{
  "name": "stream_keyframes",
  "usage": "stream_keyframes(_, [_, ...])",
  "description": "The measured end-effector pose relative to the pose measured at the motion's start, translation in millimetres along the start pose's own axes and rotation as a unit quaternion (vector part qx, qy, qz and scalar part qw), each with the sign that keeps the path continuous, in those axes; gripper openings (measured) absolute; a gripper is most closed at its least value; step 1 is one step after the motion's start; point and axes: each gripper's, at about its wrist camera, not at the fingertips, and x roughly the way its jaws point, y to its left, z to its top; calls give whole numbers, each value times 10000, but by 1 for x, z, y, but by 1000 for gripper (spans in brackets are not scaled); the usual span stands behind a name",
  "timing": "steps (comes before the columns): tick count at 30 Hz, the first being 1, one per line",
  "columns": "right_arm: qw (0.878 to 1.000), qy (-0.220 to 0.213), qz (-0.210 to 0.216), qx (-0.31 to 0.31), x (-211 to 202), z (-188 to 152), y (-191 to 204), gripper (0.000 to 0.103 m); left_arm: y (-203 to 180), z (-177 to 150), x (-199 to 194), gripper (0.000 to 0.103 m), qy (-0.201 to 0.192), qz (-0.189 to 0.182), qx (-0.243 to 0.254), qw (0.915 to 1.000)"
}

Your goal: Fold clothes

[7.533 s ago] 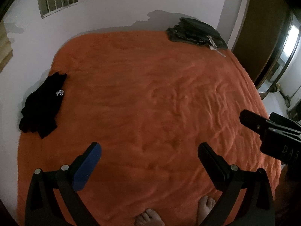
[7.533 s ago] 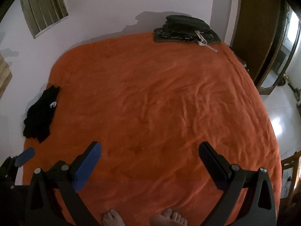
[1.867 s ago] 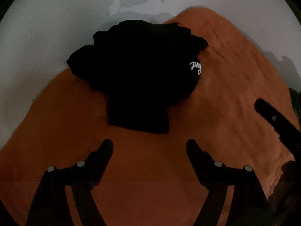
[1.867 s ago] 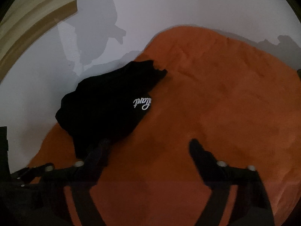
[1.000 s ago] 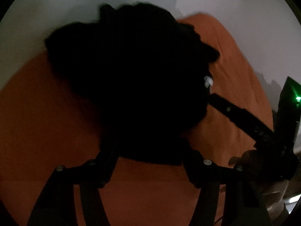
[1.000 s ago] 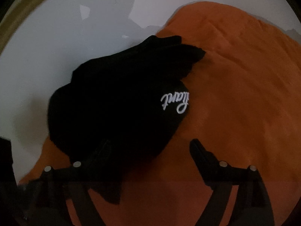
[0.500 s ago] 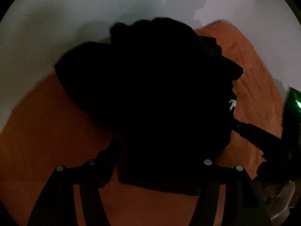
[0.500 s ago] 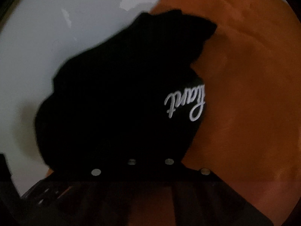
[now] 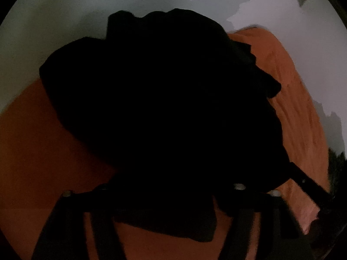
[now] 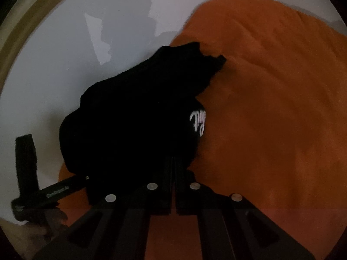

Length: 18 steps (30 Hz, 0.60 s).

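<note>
A crumpled black garment (image 10: pixel 134 117) sits at the corner of the orange bed cover (image 10: pixel 271 108), right against the white wall (image 10: pixel 54 65), still bunched in a heap with a white script logo (image 10: pixel 198 122) on its side toward the open bedspread. The right gripper (image 10: pixel 173 162) has its jaws pinched together on the garment's near edge just below the logo, cloth caught between them. The left gripper (image 9: pixel 164 197) is closing at this moment; its fingers are lost in the dark fabric, but the near hem drapes over and between them, so it reads as clamping that edge. In the right wrist view the left gripper (image 10: pixel 71 184) comes in from the wall side of the heap. Task looks barely begun: the garment is only being gripped, not lifted, spread or flattened, and no fold is made yet. Left to do, as a judgement: pull it out to the open cover away from the wall, lay it flat, then fold.
</note>
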Motion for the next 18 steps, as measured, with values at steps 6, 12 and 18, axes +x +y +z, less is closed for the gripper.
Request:
stream_keyframes(6, [9993,-245,-256,91,-31,2,-9,1,-40,-30,-39,4,-614,55,518,9968])
stream_keyframes(12, [9846,-1242,-1224,-115,-108,21,-32,0,-136,-55,-90,4,-786,-877,1337,9840])
stream_keyframes(18, [9540,-1960,-2269,83,-238,40,-103,0,-232,-84,-114,4,-470,-1490,2118,9647])
